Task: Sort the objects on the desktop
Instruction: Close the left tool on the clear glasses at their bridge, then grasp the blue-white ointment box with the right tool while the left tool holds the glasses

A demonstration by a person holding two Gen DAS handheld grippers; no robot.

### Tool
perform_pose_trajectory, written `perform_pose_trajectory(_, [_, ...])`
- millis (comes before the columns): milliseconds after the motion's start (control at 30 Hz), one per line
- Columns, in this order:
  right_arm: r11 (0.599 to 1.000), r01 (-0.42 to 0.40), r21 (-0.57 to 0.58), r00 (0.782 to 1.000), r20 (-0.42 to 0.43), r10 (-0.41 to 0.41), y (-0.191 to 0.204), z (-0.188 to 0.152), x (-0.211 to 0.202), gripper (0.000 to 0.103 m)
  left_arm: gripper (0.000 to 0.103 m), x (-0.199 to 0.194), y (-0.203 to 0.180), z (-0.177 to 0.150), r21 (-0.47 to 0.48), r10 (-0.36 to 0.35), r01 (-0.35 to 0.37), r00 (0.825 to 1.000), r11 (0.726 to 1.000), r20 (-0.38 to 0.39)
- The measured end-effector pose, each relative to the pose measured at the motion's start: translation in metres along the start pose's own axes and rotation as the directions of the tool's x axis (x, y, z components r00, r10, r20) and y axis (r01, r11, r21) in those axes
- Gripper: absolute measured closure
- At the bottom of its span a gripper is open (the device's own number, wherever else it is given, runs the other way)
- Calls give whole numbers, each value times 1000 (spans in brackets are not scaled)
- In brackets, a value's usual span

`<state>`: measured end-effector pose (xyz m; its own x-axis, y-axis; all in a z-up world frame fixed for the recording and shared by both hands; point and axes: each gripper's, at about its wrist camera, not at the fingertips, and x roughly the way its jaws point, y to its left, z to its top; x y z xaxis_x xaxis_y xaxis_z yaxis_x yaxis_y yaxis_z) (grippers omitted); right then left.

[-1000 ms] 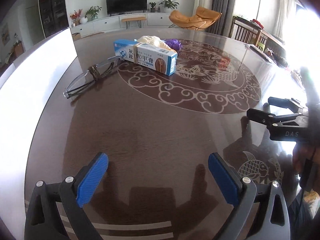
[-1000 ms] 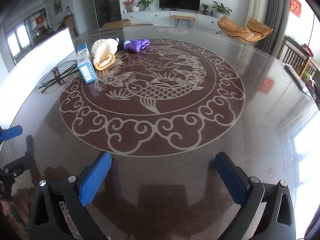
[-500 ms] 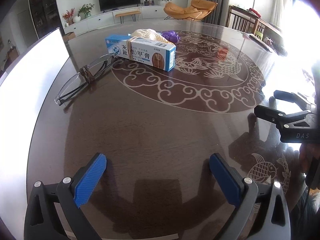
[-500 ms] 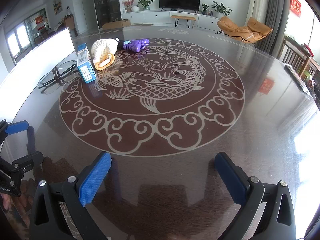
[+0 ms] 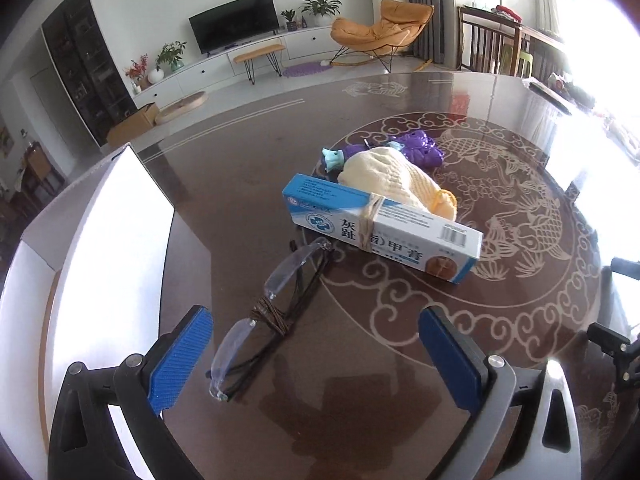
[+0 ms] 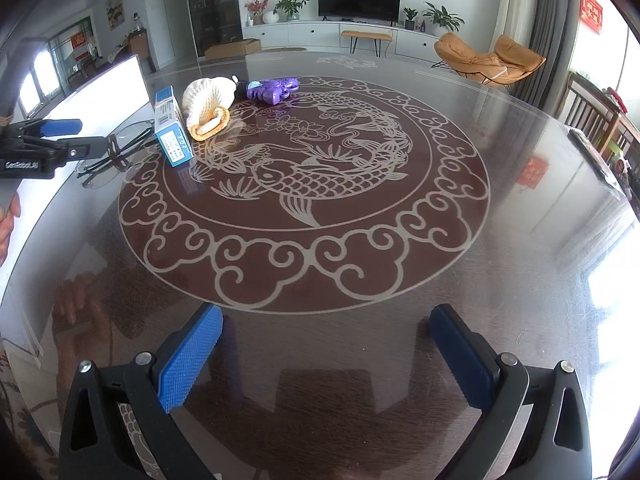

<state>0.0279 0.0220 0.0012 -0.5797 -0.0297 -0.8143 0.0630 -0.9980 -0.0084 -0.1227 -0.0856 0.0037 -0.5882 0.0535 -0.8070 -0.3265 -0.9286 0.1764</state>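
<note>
Two pairs of tongs hang over the dark glossy surface, both spread wide and holding nothing. By the left edge stands a white box, and the left tongs sit low just beside it, their blue pads either side of the near end of a pair of folded glasses bound with brown thread at the middle. Touching the far end of the glasses lies a blue-and-white medicine carton with a rubber band round it. Behind the carton rests a cream knitted pouch, then a purple toy. The right tongs hover near the front edge, well apart from these things.
</note>
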Motion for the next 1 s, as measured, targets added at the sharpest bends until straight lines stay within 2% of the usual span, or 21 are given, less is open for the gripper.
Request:
perform_pose_trajectory(67, [1000,0,0,1000,0,0,0,0,0,0,0,14,6,6,-6,16,-16,1000,1000,-18])
perform_pose_trajectory(167, [1000,0,0,1000,0,0,0,0,0,0,0,37,16,7,-49,1,-5,998,999,-68])
perform_pose_trajectory(233, [1000,1,1,1000,0,-1,0,0,0,0,0,50,16,3,-61,-25,20,996,998,-90])
perform_pose_trajectory(300, [1000,1,1,1000,0,-1,0,0,0,0,0,51,18,0,-77,-68,63,995,995,-67])
perform_pose_trajectory(333, [1000,1,1,1000,0,-1,0,0,0,0,9,51,18,-1,-83,-91,86,994,993,-63])
perform_pose_trajectory(367, [1000,1,1,1000,0,-1,0,0,0,0,28,49,19,-2,-96,-129,125,991,988,-45])
perform_pose_trajectory(400, [1000,1,1,1000,0,-1,0,0,0,0,38,46,20,-3,-108,-133,129,991,986,-32])
perform_pose_trajectory(433, [1000,1,1,1000,0,-1,0,0,0,0,56,42,20,-3,-118,-126,122,992,985,-22])
perform_pose_trajectory(467, [1000,1,1,1000,0,-1,0,0,0,0,68,39,20,-5,-126,-122,119,992,985,-16])
perform_pose_trajectory(500, [1000,1,1,1000,0,-1,0,0,0,0,70,36,20,-7,-131,-117,115,993,985,-12])
perform_pose_trajectory(633, [1000,1,1,1000,0,-1,0,0,0,0,73,20,19,-29,-188,-79,81,997,979,16])
perform_pose_trajectory(800, [1000,1,1,1000,0,-1,0,0,0,0,73,-8,17,-75,-271,-10,16,1000,962,21])
perform_pose_trajectory(1000, [1000,1,1,1000,0,-1,0,0,0,0,70,-30,15,-113,-309,-16,28,999,951,40])
